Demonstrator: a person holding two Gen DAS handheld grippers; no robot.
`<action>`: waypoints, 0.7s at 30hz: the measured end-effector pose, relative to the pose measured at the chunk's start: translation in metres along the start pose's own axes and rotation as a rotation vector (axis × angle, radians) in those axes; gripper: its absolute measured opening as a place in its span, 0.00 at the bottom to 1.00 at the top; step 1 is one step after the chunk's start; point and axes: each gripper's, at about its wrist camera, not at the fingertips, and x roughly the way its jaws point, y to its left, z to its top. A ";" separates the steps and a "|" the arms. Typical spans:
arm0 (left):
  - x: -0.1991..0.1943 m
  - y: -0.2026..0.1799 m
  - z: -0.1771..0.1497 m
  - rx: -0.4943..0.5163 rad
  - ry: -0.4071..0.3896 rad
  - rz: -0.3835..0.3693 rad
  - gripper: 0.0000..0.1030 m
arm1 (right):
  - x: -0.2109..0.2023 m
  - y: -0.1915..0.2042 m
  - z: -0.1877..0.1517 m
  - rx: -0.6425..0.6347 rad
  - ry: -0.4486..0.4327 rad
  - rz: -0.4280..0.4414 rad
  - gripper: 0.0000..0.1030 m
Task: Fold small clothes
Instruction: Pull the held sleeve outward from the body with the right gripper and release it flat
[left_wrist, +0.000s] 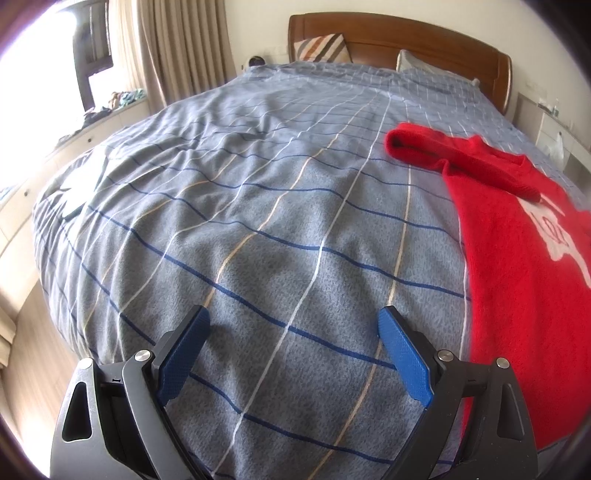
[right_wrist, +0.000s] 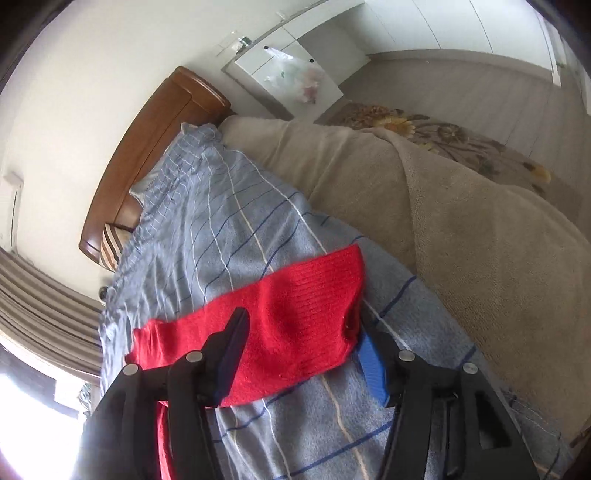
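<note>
A small red knit sweater with a white print lies on the blue checked bed cover at the right, one sleeve folded across its top. My left gripper is open and empty, low over the cover just left of the sweater. In the right wrist view a red sleeve with a ribbed cuff lies across the cover. My right gripper is open, its jaws straddling the sleeve, one finger over it and the blue pad at the cuff's edge.
A wooden headboard and pillows stand at the far end. A beige blanket is bunched along the bed's right side. A white bedside cabinet stands beyond it. Curtains and a window sill lie to the left.
</note>
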 end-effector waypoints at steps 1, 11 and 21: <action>0.000 -0.001 0.000 0.004 0.000 0.003 0.91 | 0.005 0.001 0.002 -0.001 0.021 -0.041 0.05; 0.002 -0.007 -0.001 0.036 -0.003 0.026 0.91 | 0.005 -0.030 -0.003 -0.025 0.034 -0.246 0.02; -0.032 -0.028 0.029 0.216 -0.069 -0.019 0.91 | -0.035 -0.012 -0.017 -0.186 -0.107 -0.385 0.42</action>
